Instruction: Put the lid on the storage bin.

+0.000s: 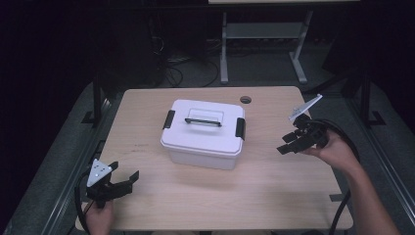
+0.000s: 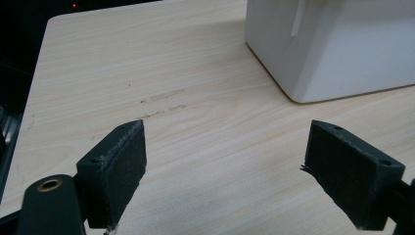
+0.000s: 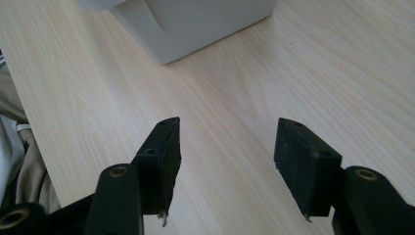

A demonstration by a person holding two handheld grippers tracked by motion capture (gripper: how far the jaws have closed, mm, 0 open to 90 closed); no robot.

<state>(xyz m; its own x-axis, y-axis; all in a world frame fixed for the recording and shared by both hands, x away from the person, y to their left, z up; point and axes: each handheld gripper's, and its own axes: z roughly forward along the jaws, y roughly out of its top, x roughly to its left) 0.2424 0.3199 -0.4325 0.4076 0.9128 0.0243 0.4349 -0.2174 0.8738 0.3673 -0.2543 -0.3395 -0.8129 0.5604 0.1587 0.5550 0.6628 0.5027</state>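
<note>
A white lidded box (image 1: 204, 131) with a black handle and black side latches stands in the middle of the wooden table (image 1: 147, 205). My left gripper (image 1: 123, 178) rests near the front left corner, pointing right toward the box, open with nothing between its jaws. In the left gripper view its gripper (image 2: 225, 171) spans bare wood, with the box's corner (image 2: 333, 49) farther off. My right gripper (image 1: 288, 143) is held to the right of the box, pointing left, open and empty. In the right gripper view its gripper (image 3: 226, 166) hovers over bare wood below the box (image 3: 195, 24).
A round cable hole (image 1: 245, 99) sits in the table's far edge. Cables trail from both grippers over the table's sides. A metal desk frame (image 1: 264, 44) stands on the dark floor behind. Bare wood lies in front of the box.
</note>
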